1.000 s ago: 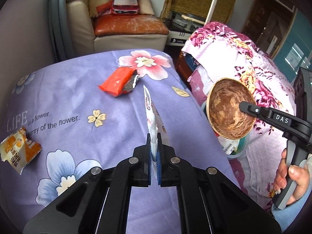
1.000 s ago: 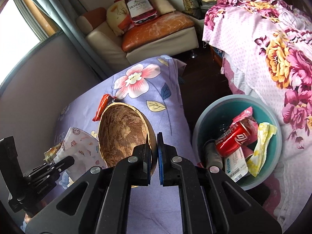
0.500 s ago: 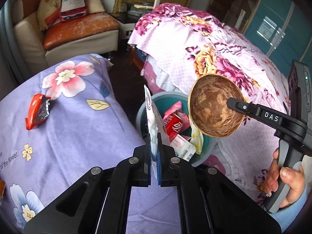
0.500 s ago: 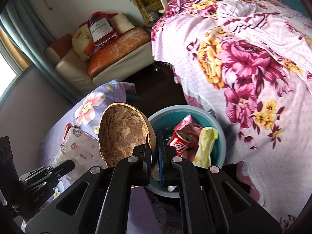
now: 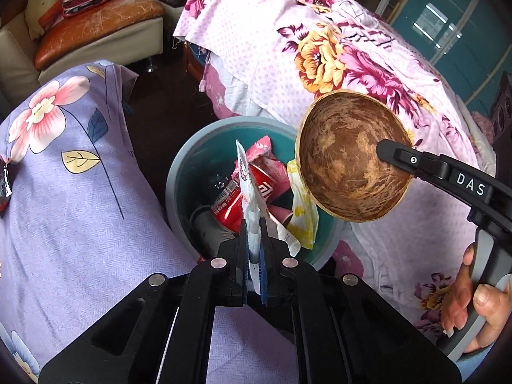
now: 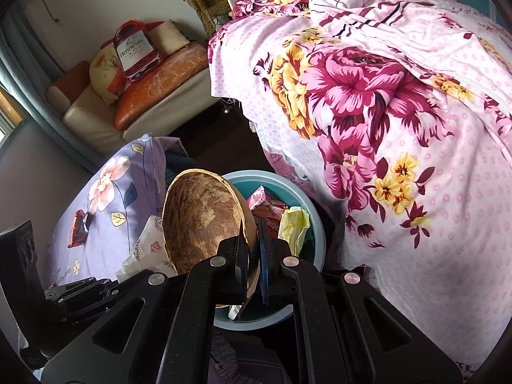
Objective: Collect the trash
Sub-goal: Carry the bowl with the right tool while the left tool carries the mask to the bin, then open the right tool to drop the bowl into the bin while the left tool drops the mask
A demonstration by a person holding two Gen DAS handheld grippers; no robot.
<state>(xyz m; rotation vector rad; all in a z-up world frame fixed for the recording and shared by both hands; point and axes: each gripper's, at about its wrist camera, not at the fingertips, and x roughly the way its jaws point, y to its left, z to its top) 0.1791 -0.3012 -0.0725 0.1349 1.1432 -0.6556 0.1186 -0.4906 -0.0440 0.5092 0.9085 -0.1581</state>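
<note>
Left wrist view: the left gripper (image 5: 254, 256) is pinching a thin white printed wrapper (image 5: 248, 192) that stands edge-up between its fingers, directly over the near rim of the teal bin (image 5: 179, 172) just ahead. Inside the bin lie a red can (image 5: 236, 204), pink packets and a yellow wrapper (image 5: 300, 211). To the gripper's right and slightly ahead, the right gripper (image 6: 252, 256) is clamped on the rim of a brown coconut shell half (image 5: 348, 160), held above the bin's far-right edge, partly over the floral bed cover (image 5: 320, 48) beyond. Left of the left gripper spreads the purple flowered cloth (image 5: 64, 192) of the worktop, with a red wrapper (image 6: 78, 227) left on it, farther back. Risks, as I judge them: the light wrapper may cling to a finger pad or drift onto the cloth when let go, since it sits near the rim rather than the centre; the shell, held by its edge and off to one side, could strike the rim and tumble onto the bed or floor.
</note>
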